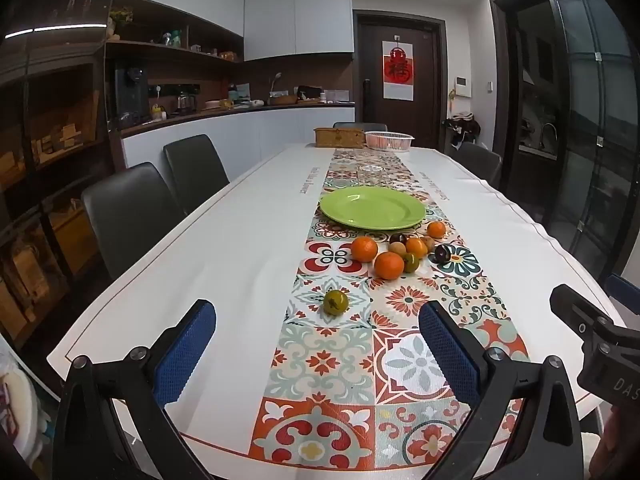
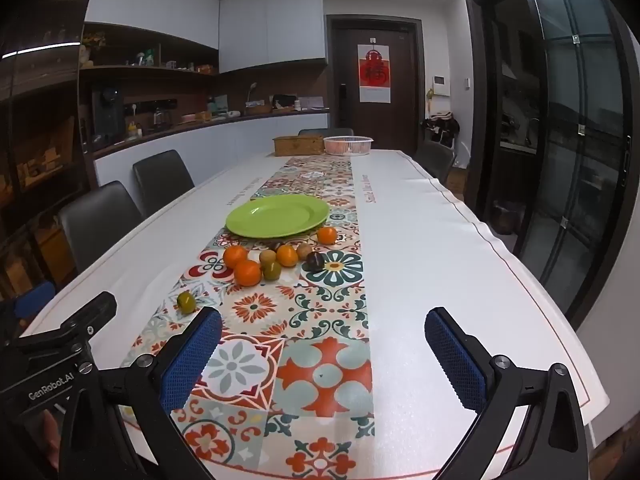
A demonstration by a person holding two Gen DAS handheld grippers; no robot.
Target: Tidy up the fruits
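Observation:
An empty green plate (image 1: 373, 209) (image 2: 277, 216) sits on the patterned runner mid-table. Just in front of it lies a cluster of fruit: several oranges (image 1: 389, 265) (image 2: 247, 272), tan round fruits (image 1: 398, 248), a dark plum-like fruit (image 1: 442, 254) (image 2: 315, 261) and a green-yellow fruit (image 1: 411, 262). One green-yellow fruit (image 1: 335, 302) (image 2: 186, 302) lies apart, nearer to me. My left gripper (image 1: 316, 340) is open and empty above the table's near end. My right gripper (image 2: 322, 348) is open and empty, to the right of the left one.
A wooden box (image 1: 339, 137) and a white basket (image 1: 389, 140) stand at the table's far end. A clear glass dish (image 1: 371, 169) sits behind the plate. Dark chairs (image 1: 128, 216) line the left side; another chair (image 1: 480, 162) is at the right. The right gripper's body (image 1: 600, 336) shows at right.

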